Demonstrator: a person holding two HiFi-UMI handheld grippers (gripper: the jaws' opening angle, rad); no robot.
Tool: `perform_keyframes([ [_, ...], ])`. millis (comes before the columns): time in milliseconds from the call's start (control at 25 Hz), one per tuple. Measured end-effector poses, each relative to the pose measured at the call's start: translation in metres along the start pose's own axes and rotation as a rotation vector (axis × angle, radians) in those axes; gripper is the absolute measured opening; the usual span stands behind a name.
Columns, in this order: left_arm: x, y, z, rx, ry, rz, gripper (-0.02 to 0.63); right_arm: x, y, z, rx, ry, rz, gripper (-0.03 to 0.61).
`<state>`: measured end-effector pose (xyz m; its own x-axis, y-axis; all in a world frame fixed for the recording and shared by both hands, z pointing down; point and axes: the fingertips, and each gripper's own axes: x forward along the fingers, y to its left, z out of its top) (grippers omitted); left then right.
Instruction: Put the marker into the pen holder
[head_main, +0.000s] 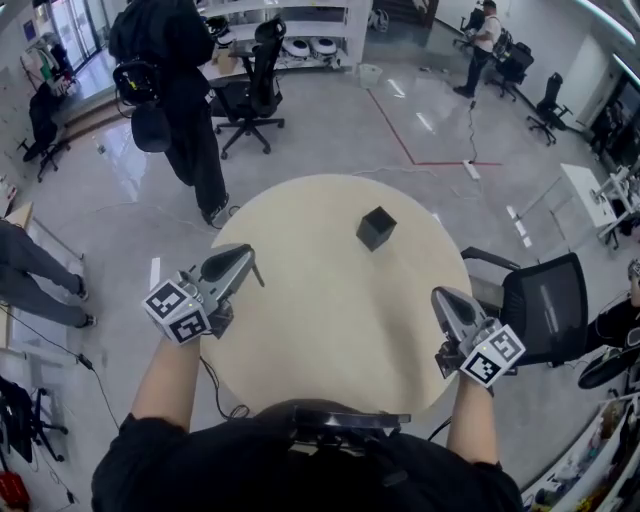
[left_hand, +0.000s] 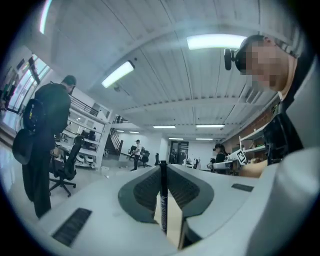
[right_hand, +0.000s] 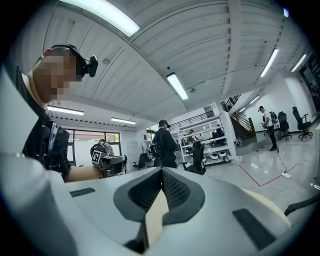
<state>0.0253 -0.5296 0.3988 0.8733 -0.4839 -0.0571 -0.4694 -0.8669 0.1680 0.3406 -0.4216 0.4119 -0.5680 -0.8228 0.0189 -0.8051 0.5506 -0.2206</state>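
Observation:
A black cube-shaped pen holder (head_main: 376, 227) stands on the far middle of the round beige table (head_main: 330, 330). My left gripper (head_main: 247, 257) hovers over the table's left edge, shut on a thin black marker (head_main: 257, 275). In the left gripper view the marker (left_hand: 163, 200) stands upright, pinched between the dark pads (left_hand: 145, 192), and the gripper (left_hand: 163, 167) points up at the room. My right gripper (head_main: 438, 294) hangs over the table's right edge. Its jaws meet at the tip with nothing between them, as the right gripper view also shows (right_hand: 161, 171). The holder is well ahead of both grippers.
A black mesh office chair (head_main: 545, 305) sits close to the table's right side. A person in black (head_main: 180, 90) stands beyond the table at the back left beside another office chair (head_main: 255, 85). Another person (head_main: 485, 40) walks far off at the back right.

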Motion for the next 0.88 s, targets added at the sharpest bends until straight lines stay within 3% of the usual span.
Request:
perform_keyframes([
  [200, -0.021, 0.006, 0.013, -0.020, -0.048, 0.021, 0.037, 0.010, 0.010, 0.008, -0.016, -0.004, 0.020, 0.002],
  [480, 0.003, 0.008, 0.020, -0.006, -0.060, -0.012, 0.037, 0.016, 0.000, -0.002, -0.011, 0.004, 0.018, 0.002],
  [680, 0.062, 0.016, 0.032, 0.038, -0.055, -0.080, 0.037, 0.021, -0.024, -0.002, -0.018, -0.004, -0.006, 0.002],
  [880, 0.151, 0.029, 0.029, 0.071, -0.046, -0.150, 0.037, 0.029, -0.078, 0.004, -0.042, -0.032, -0.054, 0.002],
])
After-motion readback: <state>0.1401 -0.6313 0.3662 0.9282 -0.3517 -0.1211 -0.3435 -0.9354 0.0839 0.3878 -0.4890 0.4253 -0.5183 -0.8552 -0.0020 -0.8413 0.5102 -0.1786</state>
